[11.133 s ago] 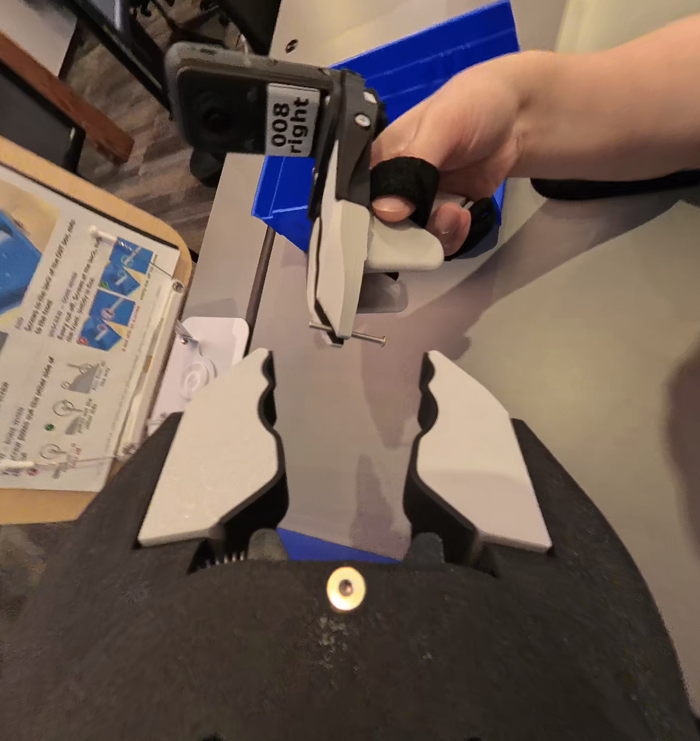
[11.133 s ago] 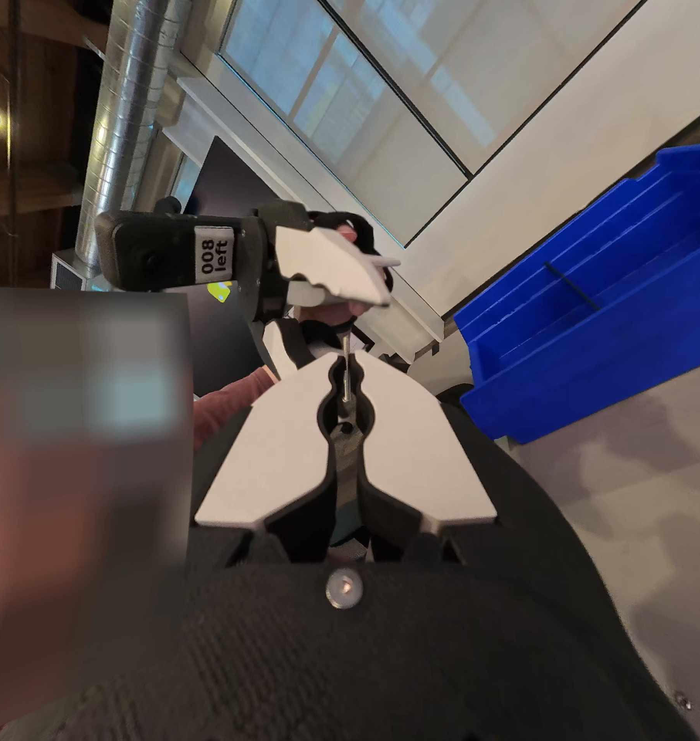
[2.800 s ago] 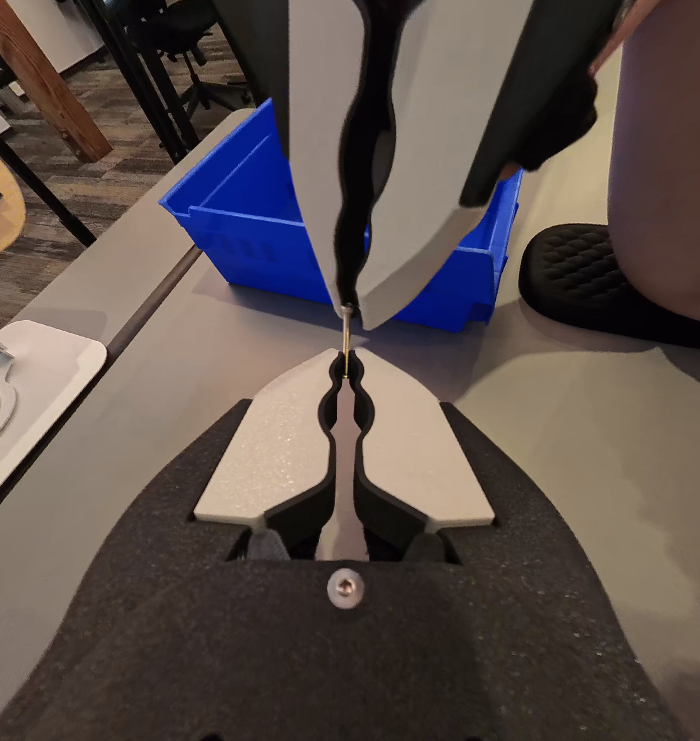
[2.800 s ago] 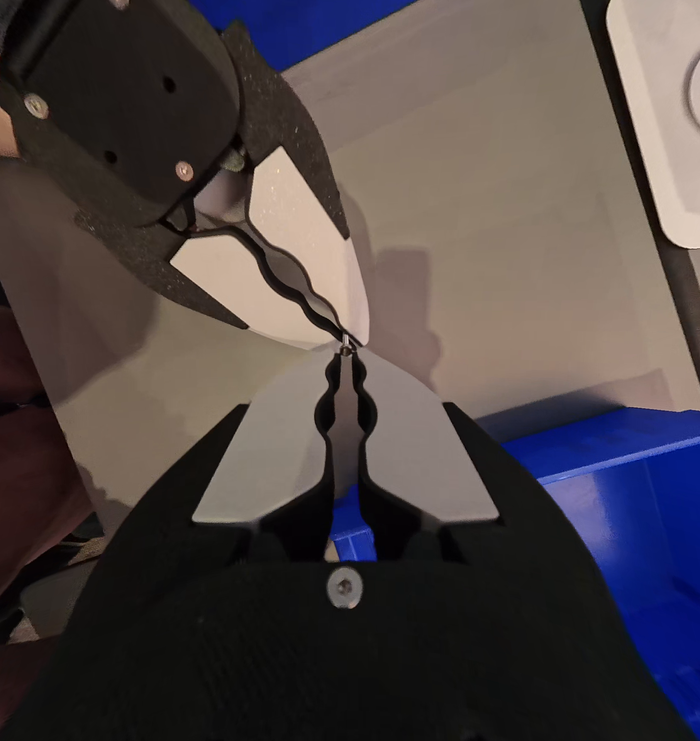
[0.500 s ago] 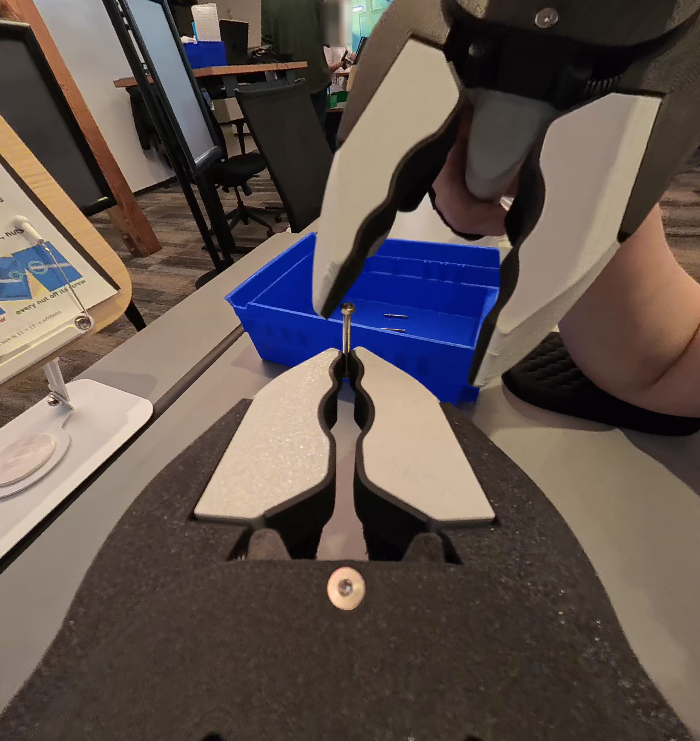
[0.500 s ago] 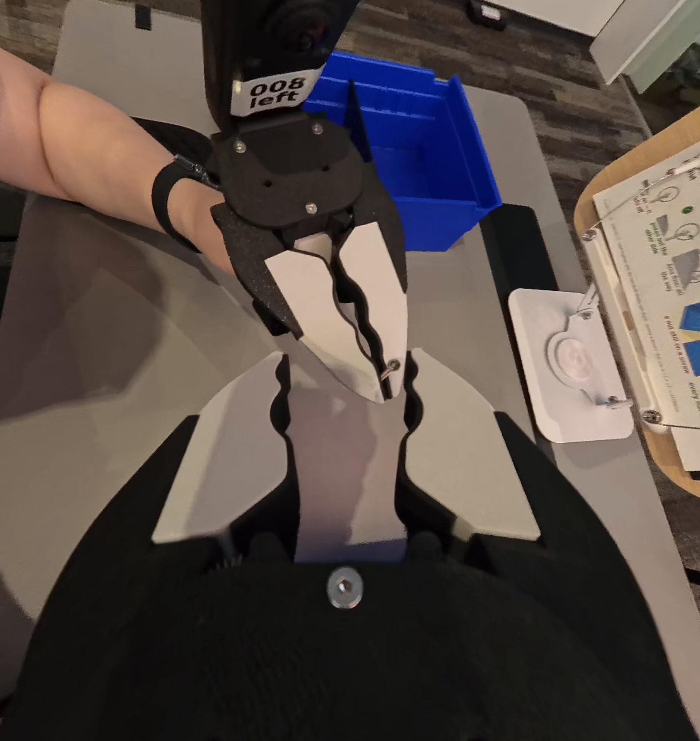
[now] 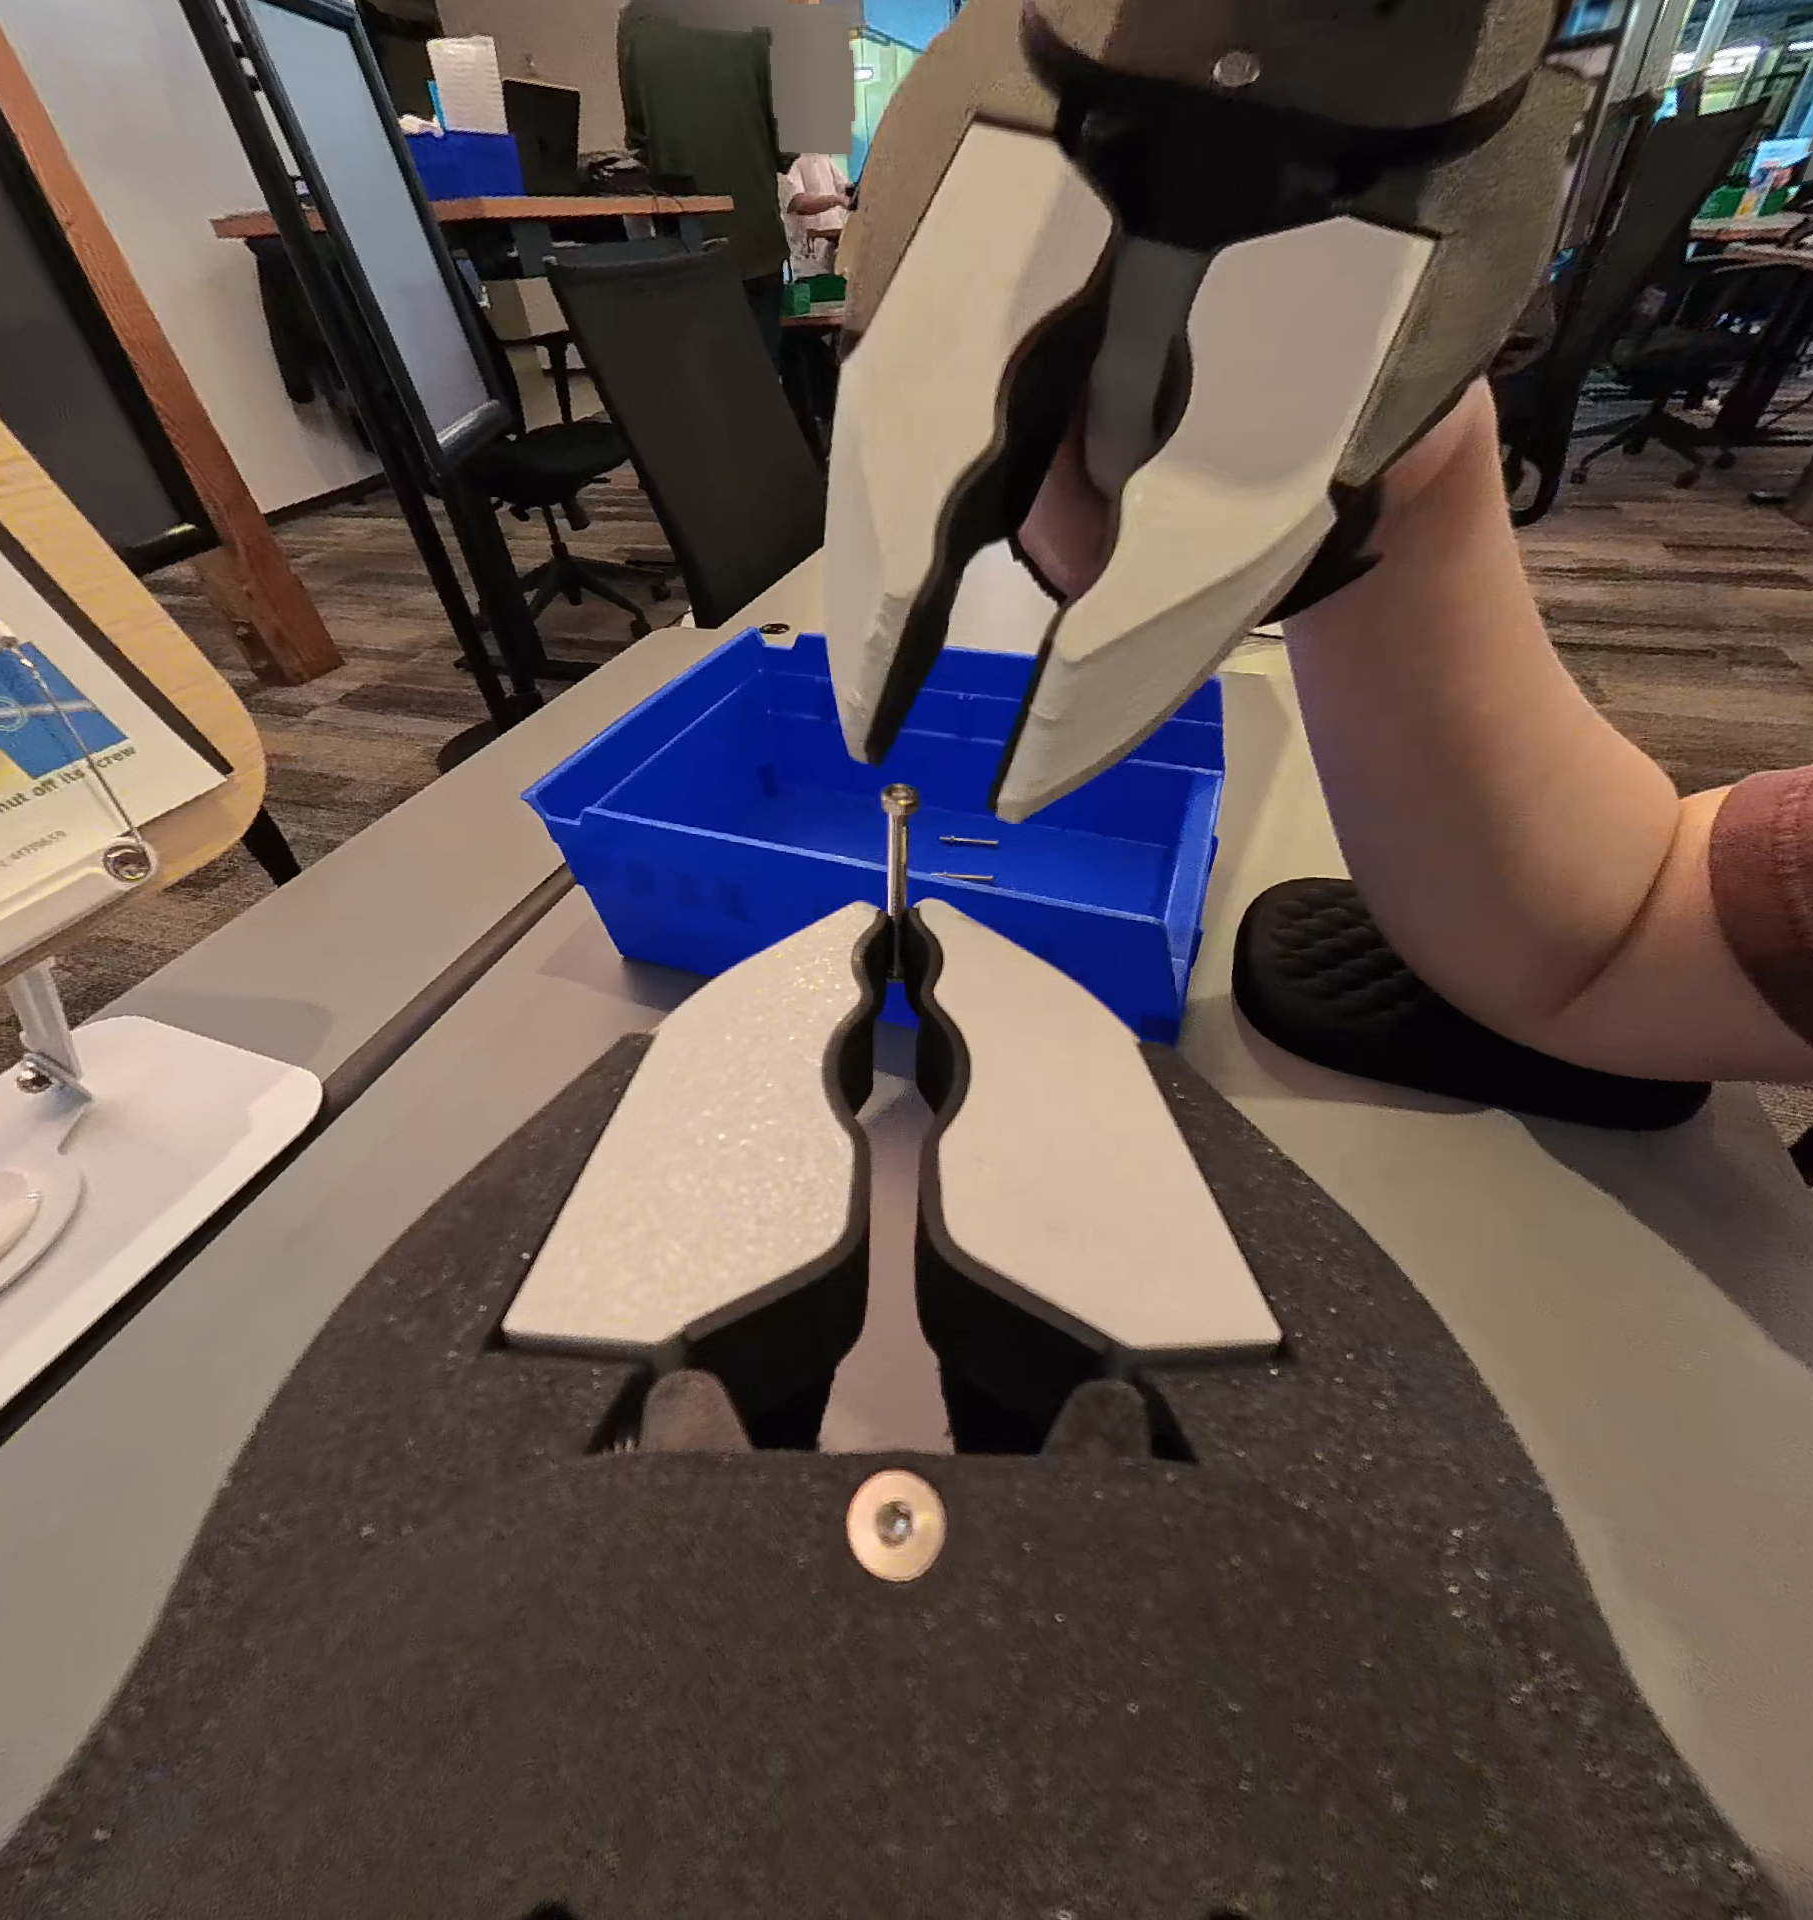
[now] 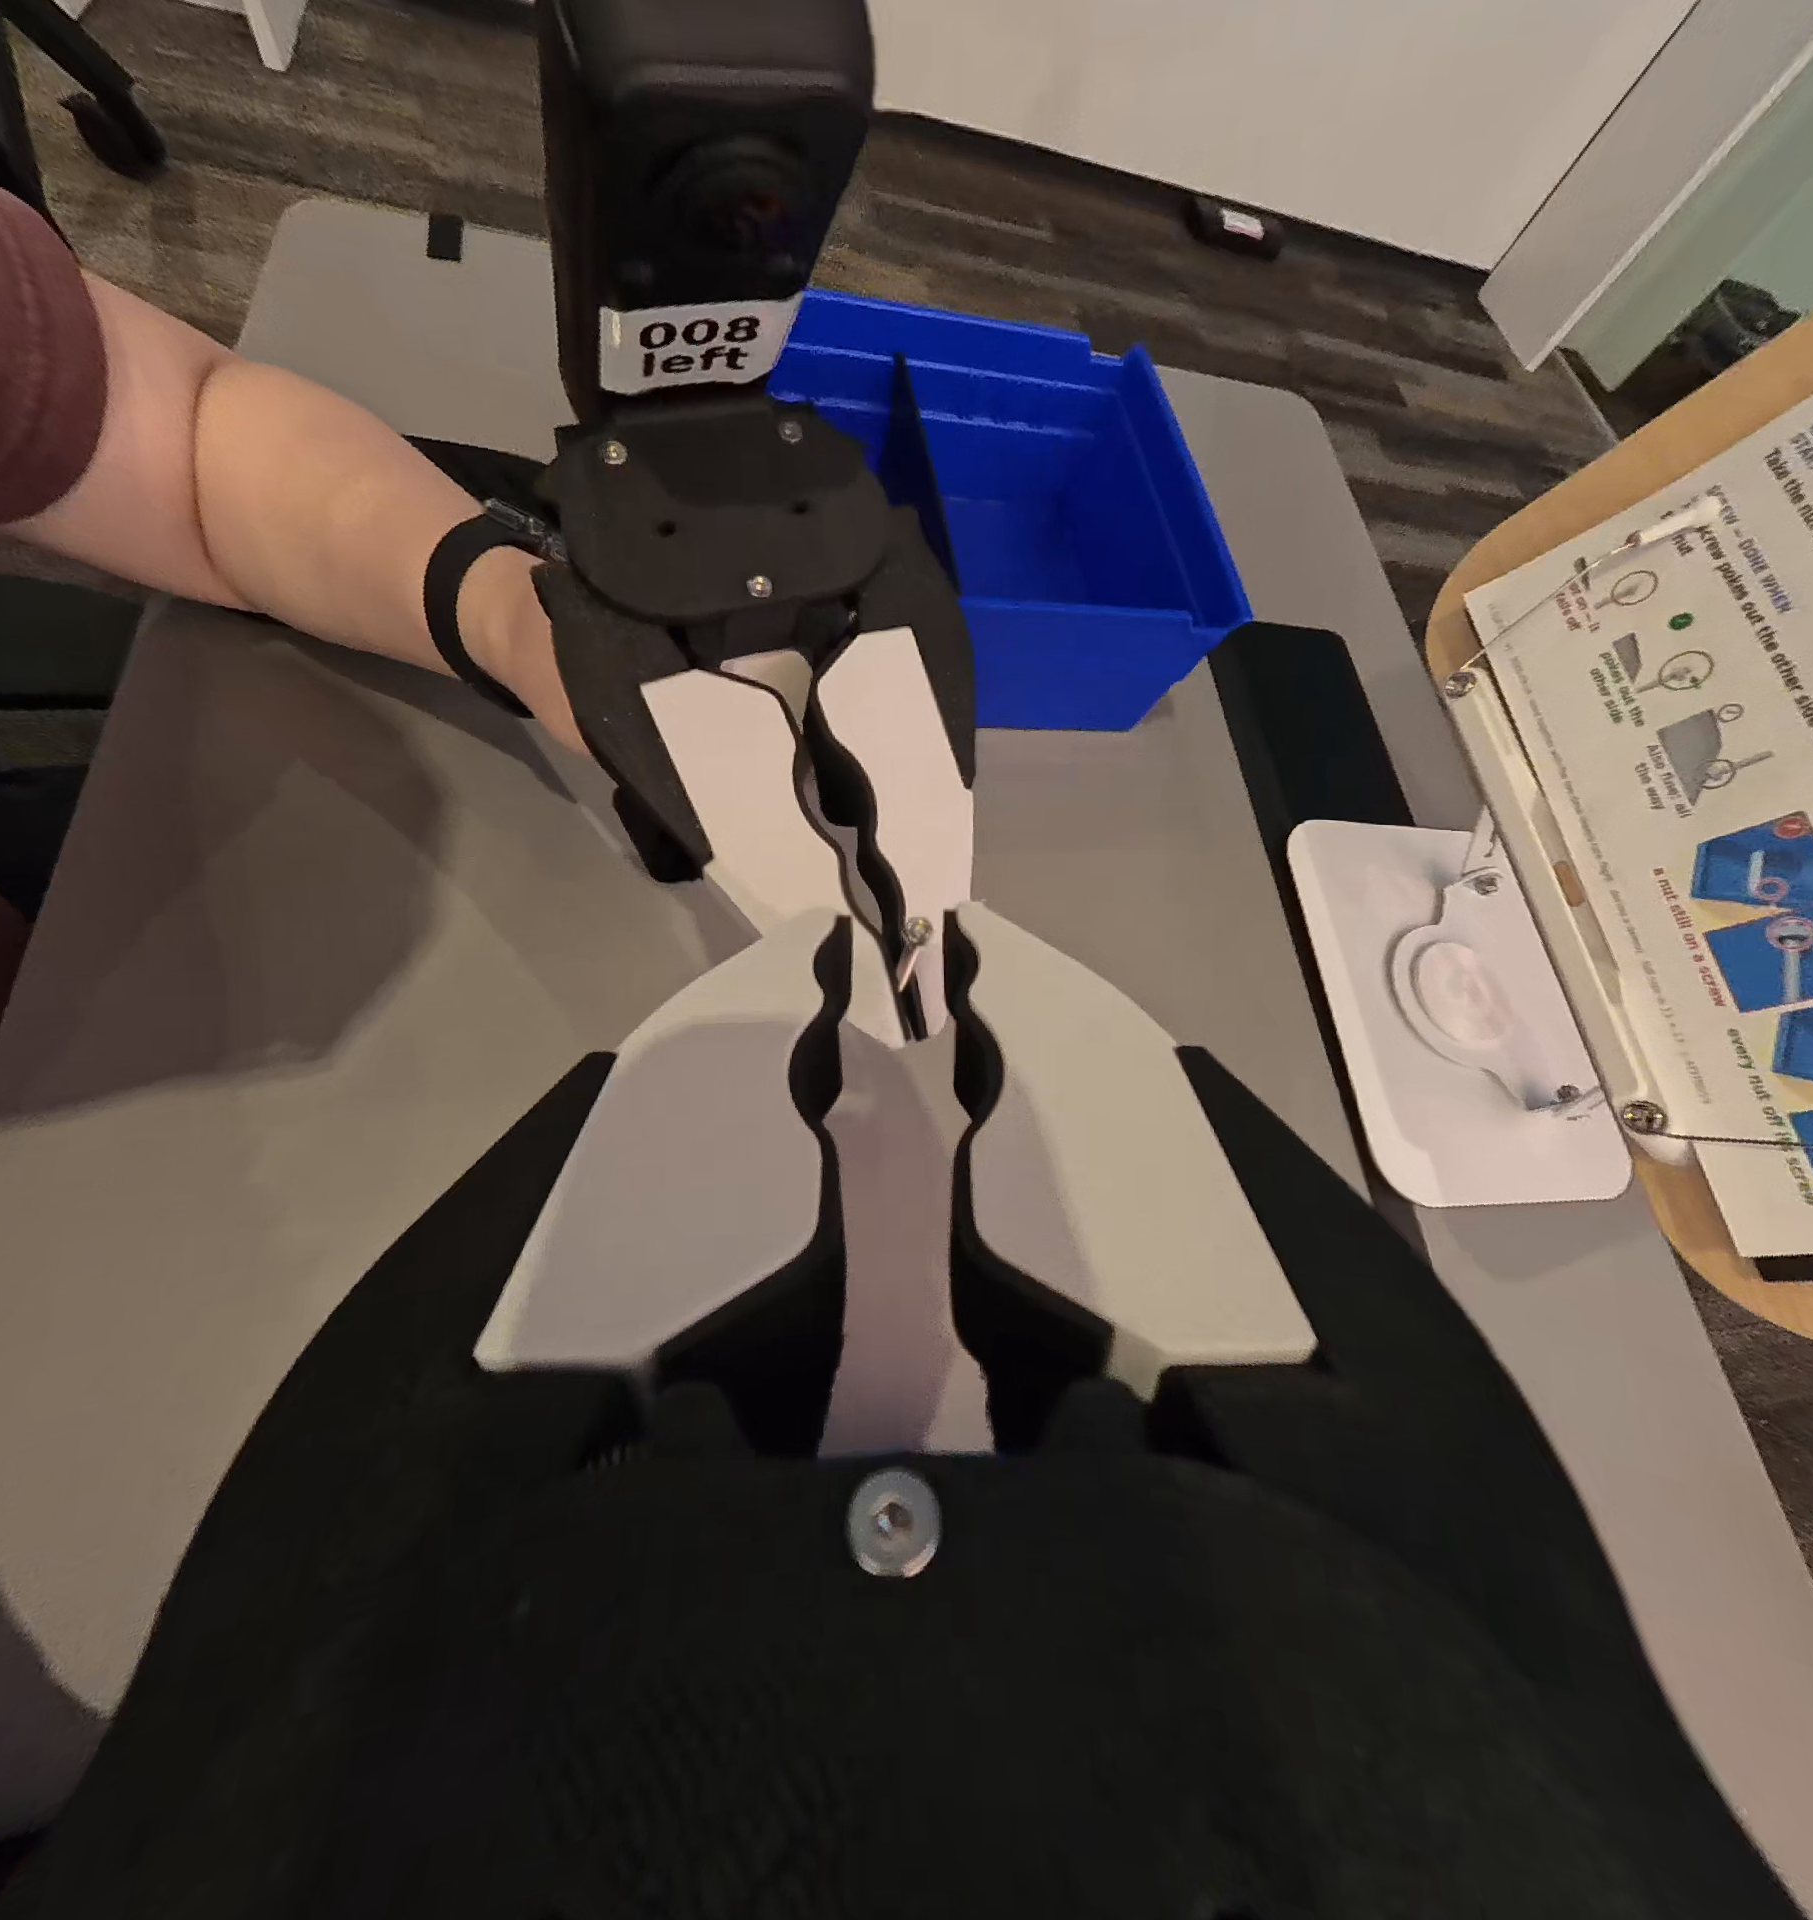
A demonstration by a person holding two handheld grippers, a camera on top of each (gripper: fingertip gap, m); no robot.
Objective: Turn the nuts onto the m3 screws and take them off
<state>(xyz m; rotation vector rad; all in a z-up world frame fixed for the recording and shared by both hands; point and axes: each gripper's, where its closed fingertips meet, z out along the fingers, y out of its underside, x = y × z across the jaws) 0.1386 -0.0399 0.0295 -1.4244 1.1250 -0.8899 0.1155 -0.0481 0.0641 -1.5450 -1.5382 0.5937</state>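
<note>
My left gripper [image 7: 894, 914] is shut on the shaft of a thin m3 screw [image 7: 896, 852], which stands up from its tips with the head on top. My right gripper [image 7: 933, 774] hangs over it from above, open with a narrow gap, one tip on each side of the screw head and not touching it. In the right wrist view my right gripper [image 8: 897, 920] straddles the tips of the left gripper [image 8: 907, 1029] and the screw [image 8: 914, 951]. I see no nut on the screw.
A blue bin [image 7: 673, 894] stands on the grey table just behind the grippers, with two loose screws [image 7: 969, 842] inside. A black pad [image 7: 1401, 1018] lies under the right forearm. A white stand [image 8: 1453, 997] with an instruction sheet is at the table's edge.
Half a second ago my right gripper was wide open around the screw; its fingers have since closed in to a narrow gap at the screw head. The left gripper still holds the screw.
</note>
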